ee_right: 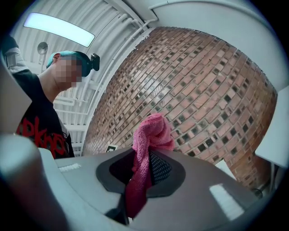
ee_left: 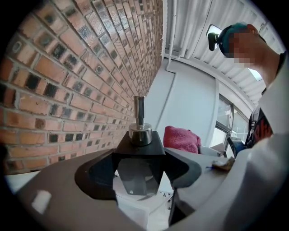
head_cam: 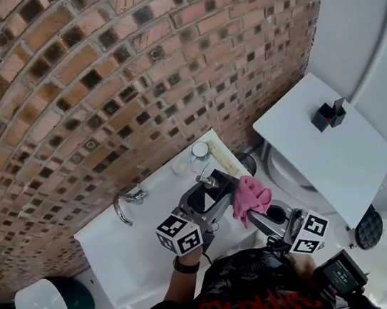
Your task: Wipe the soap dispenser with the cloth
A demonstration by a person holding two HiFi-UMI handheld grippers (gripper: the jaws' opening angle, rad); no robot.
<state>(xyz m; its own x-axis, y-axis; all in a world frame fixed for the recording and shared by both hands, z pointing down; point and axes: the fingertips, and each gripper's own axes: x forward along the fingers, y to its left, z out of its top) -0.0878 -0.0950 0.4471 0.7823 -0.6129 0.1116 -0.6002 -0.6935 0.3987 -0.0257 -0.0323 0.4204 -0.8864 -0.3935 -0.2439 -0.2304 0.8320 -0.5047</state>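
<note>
The left gripper (head_cam: 205, 206) is closed on the soap dispenser (ee_left: 137, 155). Both jaws stand wide and press the sides of the black body, with the chrome pump (ee_left: 139, 128) upright above them. The right gripper (ee_right: 144, 173) is closed on the pink cloth (ee_right: 151, 133). One fold bunches above the jaws and a tail hangs below them.

In the head view, both grippers sit at lower centre, over the right end of the white sink (head_cam: 112, 234). The cloth lies just right of the dispenser. Whether the two touch cannot be determined.

Boundaries:
- The brick wall (head_cam: 94, 71) fills the upper left and runs close behind the sink.
- A white tabletop (head_cam: 338, 157) closes off the right side. Its near corner is close to the cloth.

Open room lies above the basin, left of the grippers.

Other items:
- Faucet (head_cam: 124, 205), at the sink's back edge, left of the dispenser.
- Small cup (head_cam: 200, 149), on the sink's far right corner.
- Two black items (head_cam: 328, 114), on the tabletop.
- White-lidded bin (head_cam: 43, 306), at lower left.
</note>
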